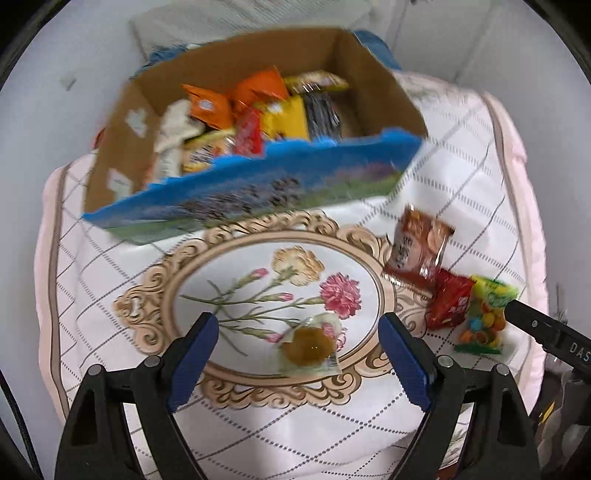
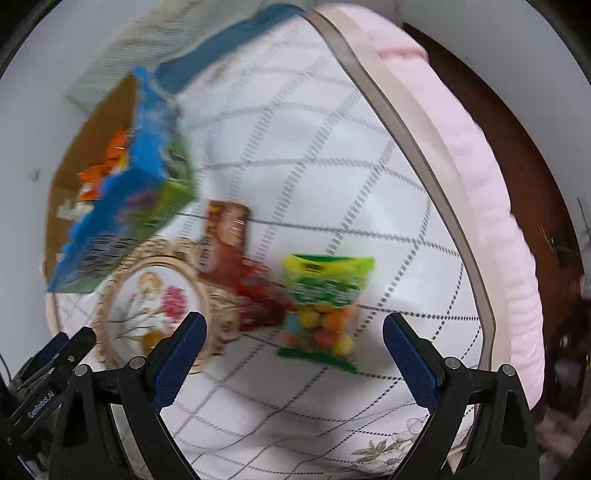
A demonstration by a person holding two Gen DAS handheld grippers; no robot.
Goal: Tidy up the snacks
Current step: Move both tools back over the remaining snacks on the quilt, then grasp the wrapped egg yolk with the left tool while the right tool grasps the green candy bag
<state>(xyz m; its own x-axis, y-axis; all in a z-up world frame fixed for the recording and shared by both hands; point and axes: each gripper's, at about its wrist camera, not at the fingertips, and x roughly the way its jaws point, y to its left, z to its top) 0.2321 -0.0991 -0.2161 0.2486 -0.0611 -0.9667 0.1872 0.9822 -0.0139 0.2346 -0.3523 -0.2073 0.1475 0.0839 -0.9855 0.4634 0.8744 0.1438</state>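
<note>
A cardboard box (image 1: 258,192) with a blue printed front holds several snack packets and stands at the back of a quilted cloth; it also shows in the right wrist view (image 2: 122,206). My left gripper (image 1: 299,332) is open, its fingers either side of a clear-wrapped jelly cup (image 1: 310,345). To the right lie a brown packet (image 1: 417,251), a red packet (image 1: 448,302) and a green bag of coloured candies (image 1: 484,317). My right gripper (image 2: 295,332) is open just in front of the candy bag (image 2: 323,306), with the red packet (image 2: 262,295) and brown packet (image 2: 227,236) beyond.
The white quilted cloth (image 1: 461,166) has a floral medallion (image 1: 280,288) and a pink padded border (image 2: 461,147). Dark wood furniture (image 2: 535,177) stands off the right edge. A grey fabric (image 1: 240,22) lies behind the box.
</note>
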